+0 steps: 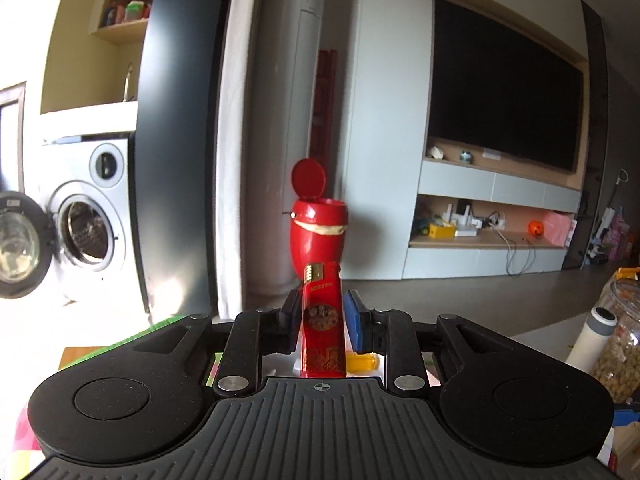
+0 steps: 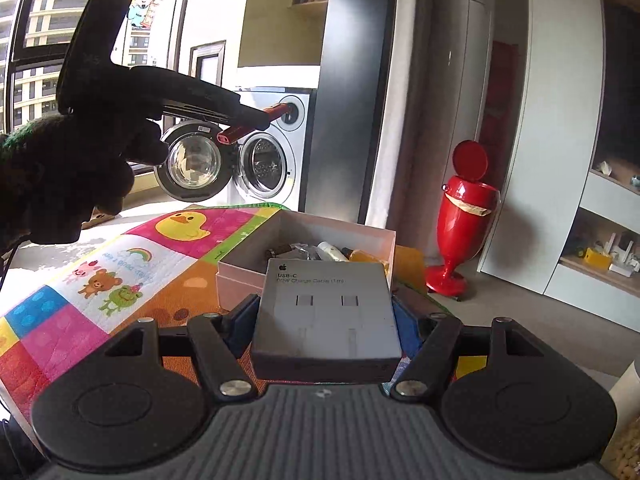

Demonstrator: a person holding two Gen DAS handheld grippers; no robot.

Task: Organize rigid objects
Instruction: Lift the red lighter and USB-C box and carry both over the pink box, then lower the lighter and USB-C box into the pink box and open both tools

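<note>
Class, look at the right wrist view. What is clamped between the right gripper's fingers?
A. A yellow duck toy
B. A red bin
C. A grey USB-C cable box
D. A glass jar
C: the grey cable box, printed "USB-C", sits between the right gripper's fingers, in front of the open pink box.

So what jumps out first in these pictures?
Probably the bright red pedal bin with its lid flipped up, standing on the floor by the white wall. Close up, the left gripper pinches a slim red box, while the right gripper holds a grey USB-C cable box just before an open pink box on the colourful play mat.
</note>
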